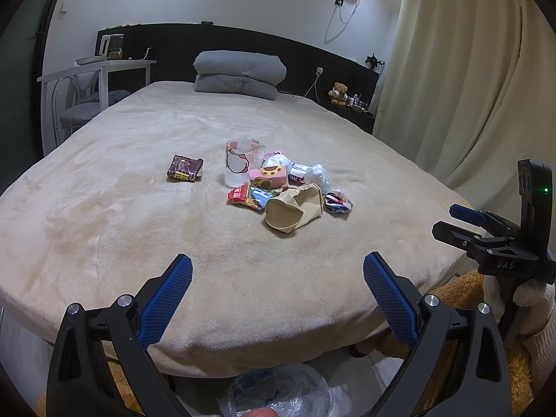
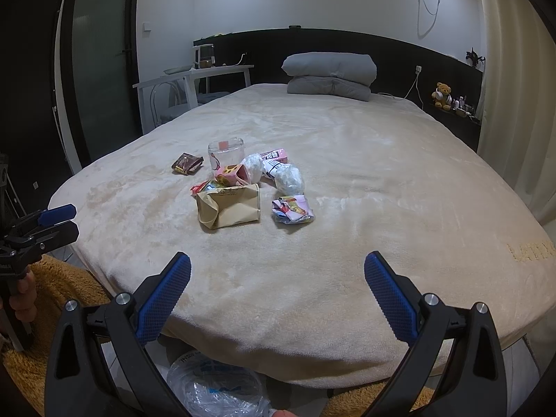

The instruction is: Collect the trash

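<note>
Bed (image 1: 139, 208) trash (image 1: 278, 187) lies uncollected, well ahead of both tongs; left gripper (image 1: 278, 285) and right gripper (image 2: 278, 285) are held spread and empty; nothing is judged collected yet.

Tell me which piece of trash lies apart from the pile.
The dark brown wrapper, alone on the blanket left of the clear cup; all the others touch or overlap.

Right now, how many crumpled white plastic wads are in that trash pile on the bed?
2: one behind the pink carton, one beyond the colourful wrapper. More may be hidden underneath.
</note>
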Tool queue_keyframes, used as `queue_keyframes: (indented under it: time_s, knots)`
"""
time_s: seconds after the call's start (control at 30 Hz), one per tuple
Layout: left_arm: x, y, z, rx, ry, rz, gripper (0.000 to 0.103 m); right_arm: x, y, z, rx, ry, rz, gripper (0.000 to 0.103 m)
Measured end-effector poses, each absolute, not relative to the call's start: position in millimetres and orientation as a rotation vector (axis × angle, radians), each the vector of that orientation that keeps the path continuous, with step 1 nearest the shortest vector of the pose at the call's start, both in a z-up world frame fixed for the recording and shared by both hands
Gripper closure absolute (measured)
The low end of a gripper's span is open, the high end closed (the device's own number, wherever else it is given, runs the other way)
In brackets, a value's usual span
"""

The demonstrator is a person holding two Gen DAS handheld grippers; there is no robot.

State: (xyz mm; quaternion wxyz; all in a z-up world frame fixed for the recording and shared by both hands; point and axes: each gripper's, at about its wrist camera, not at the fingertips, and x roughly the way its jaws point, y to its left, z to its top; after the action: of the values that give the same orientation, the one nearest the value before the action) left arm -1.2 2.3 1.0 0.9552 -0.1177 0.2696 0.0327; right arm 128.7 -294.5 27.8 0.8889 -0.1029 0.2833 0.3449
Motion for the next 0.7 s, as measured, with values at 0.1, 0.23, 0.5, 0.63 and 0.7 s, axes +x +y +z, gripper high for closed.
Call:
queue_keyframes:
  time_s: [0.1, 0.23, 0.5, 0.63, 0.7]
  knots:
    - [-1.4, 2.6, 1.0, -0.24, 0.547, 0.066, 0.006, 128.5, -293.8, 27.1, -0.214, 0.589, 0.716, 0.004]
    - [-1.3, 2.2, 0.9, -0.24, 0.547, 0.066, 0.006, 128.7, -293.7, 27.0, -0.214, 0.589, 0.715, 0.004]
    - [-1.3, 1.8, 0.6, -0.24, 0.549, 0.065, 0.006, 128.4, -293.5, 26.9, -0.215, 0.589, 0.715, 0.004]
    - [-1.5, 0.7, 0.1, -0.239, 0.549, 0.064, 0.006, 128.4, -293.5, 27.2, -0.216, 0.59, 0.715, 0.004]
    - [-1.9, 0.9, 0.3, -0.24, 0.547, 0.063, 0.006, 128.1, -293.4, 27.2, -0.215, 0.59, 0.715, 0.004]
